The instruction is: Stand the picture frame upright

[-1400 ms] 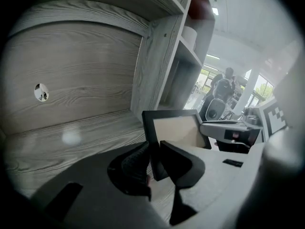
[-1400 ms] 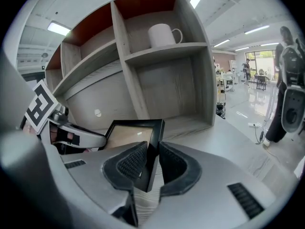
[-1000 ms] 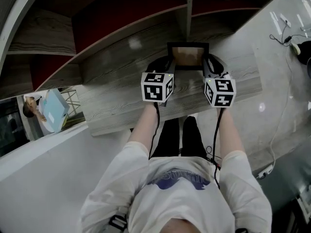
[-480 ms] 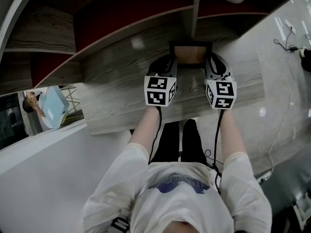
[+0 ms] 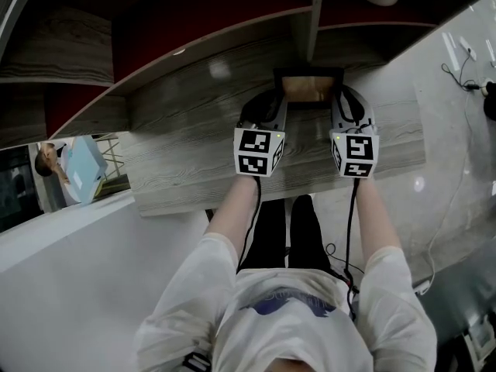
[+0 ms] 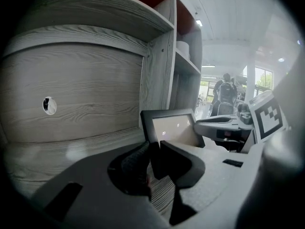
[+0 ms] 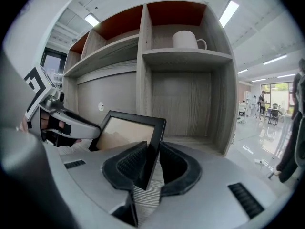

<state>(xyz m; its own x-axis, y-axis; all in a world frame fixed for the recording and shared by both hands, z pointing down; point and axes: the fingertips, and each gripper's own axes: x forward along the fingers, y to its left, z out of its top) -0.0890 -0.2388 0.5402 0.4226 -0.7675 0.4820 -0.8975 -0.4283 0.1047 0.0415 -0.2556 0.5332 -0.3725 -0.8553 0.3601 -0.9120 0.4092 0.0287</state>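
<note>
A black picture frame (image 5: 308, 88) with a tan inner panel rests tilted on the grey wooden shelf board (image 5: 194, 142), its top leaning toward the shelf's back. My left gripper (image 5: 273, 108) is shut on the frame's left edge; in the left gripper view the pads (image 6: 138, 159) pinch the dark border of the frame (image 6: 174, 128). The right gripper (image 5: 342, 108) is shut on the right edge. In the right gripper view the frame (image 7: 128, 130) stands slanted between the ribbed pads (image 7: 133, 163), and the left gripper (image 7: 64, 125) shows beyond it.
A vertical divider (image 5: 310, 18) rises just behind the frame. A white mug (image 7: 187, 38) sits on the upper shelf to the right. The back panel has a round cable hole (image 6: 48, 105). Cables (image 5: 457, 53) lie on the glossy floor at right. People stand far off.
The frame looks shorter from above than a second ago, so its top has tipped up further. Both grippers have rolled slightly with it and kept their hold.
</note>
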